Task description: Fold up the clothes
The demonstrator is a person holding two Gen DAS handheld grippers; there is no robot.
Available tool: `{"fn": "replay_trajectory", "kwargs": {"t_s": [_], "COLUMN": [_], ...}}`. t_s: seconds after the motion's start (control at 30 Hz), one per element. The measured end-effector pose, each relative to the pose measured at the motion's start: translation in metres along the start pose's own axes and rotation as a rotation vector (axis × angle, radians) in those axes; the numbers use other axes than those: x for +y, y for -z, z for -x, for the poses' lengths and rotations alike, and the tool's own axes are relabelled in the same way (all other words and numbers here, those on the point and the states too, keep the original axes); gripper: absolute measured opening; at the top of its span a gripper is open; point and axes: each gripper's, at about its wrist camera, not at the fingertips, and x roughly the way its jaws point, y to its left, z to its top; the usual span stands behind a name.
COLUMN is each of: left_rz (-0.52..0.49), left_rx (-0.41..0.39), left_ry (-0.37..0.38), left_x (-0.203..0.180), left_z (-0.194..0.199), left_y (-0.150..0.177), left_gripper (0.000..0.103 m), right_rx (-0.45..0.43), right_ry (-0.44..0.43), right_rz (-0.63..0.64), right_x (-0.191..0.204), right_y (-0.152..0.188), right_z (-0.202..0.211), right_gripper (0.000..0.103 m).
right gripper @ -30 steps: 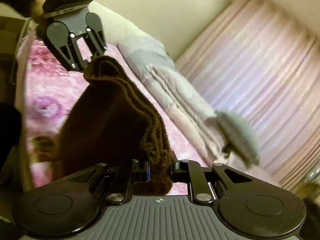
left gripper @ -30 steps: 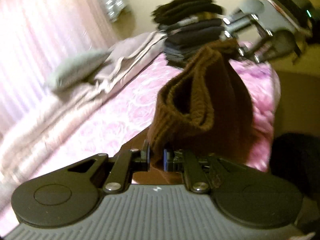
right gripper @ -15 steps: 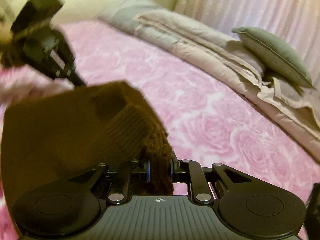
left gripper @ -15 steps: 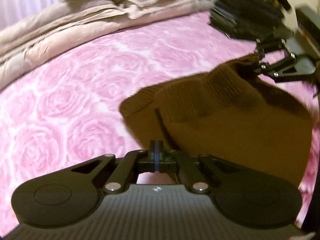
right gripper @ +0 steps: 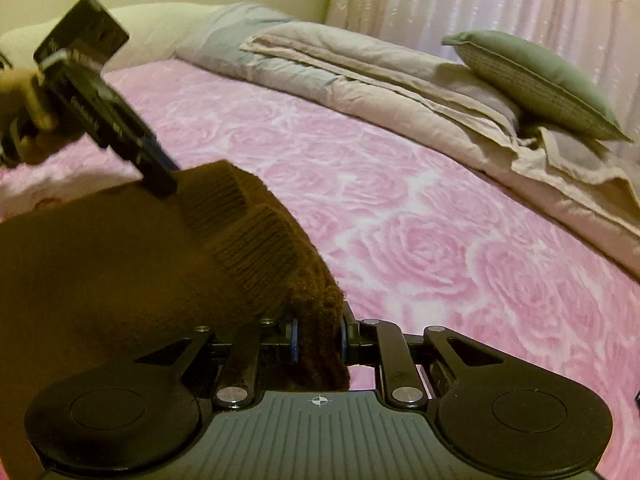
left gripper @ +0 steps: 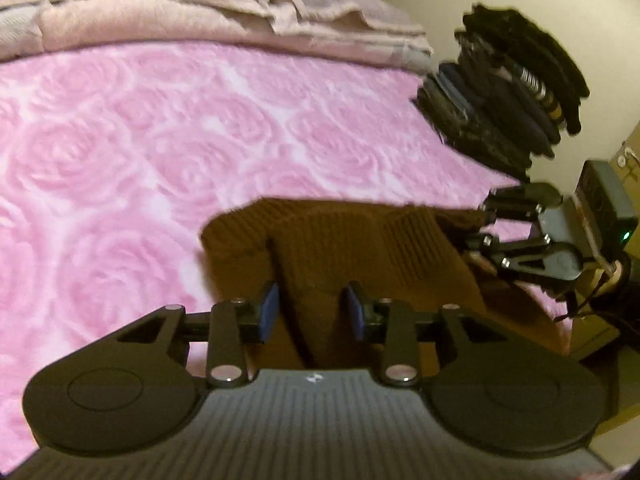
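A brown knit sweater (left gripper: pixel 360 248) lies folded on the pink rose bedspread (left gripper: pixel 120 140), its ribbed edge toward the bed's middle. My left gripper (left gripper: pixel 312 312) is open; its blue pads (left gripper: pixel 268 312) stand apart on either side of a sweater fold and do not press on it. In the right wrist view the left gripper (right gripper: pixel 162 184) tips down onto the sweater (right gripper: pixel 120 264), held by a hand (right gripper: pixel 24 92). My right gripper (right gripper: pixel 319 340) is shut on a thick ribbed corner. In the left wrist view the right gripper (left gripper: pixel 482 222) sits at the sweater's right end.
A stack of dark folded clothes (left gripper: pixel 512 96) stands at the far right of the bed. A folded beige duvet (right gripper: pixel 400 80) with a green cushion (right gripper: pixel 532 76) lines the far side under a pale curtain (right gripper: pixel 480 0). Pink bedspread (right gripper: pixel 440 240) stretches beyond the sweater.
The sweater hung between both grippers a second ago and now rests on the bed. My left gripper has opened and let go of it. The right gripper keeps its hold.
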Motion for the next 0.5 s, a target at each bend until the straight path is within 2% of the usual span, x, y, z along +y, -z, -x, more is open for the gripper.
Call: {"fn": "replay_trajectory", "kwargs": {"t_s": [0.1, 0.27, 0.5], "left_rz": [-0.045, -0.029, 0.066], "left_rx": [-0.034, -0.163, -0.127], "left_ry": [-0.026, -0.03, -0.096], "left_x": [-0.012, -0.014, 0.02], "left_z": [0.004, 0.035, 0.004], "left_y": [0.003, 0.002, 0.003], "left_gripper": [0.012, 0.012, 0.012], "right_rx": [-0.023, -0.089, -0.044], "right_ry": [0.009, 0.029, 0.021], "right_rz": [0.002, 0.01, -0.007], "right_x": [0.001, -0.002, -0.018], "right_y": [-0.007, -0.025, -0.039], "right_z": [0.008, 0.027, -0.023], "right_gripper": [0.016, 0.016, 0.016]}}
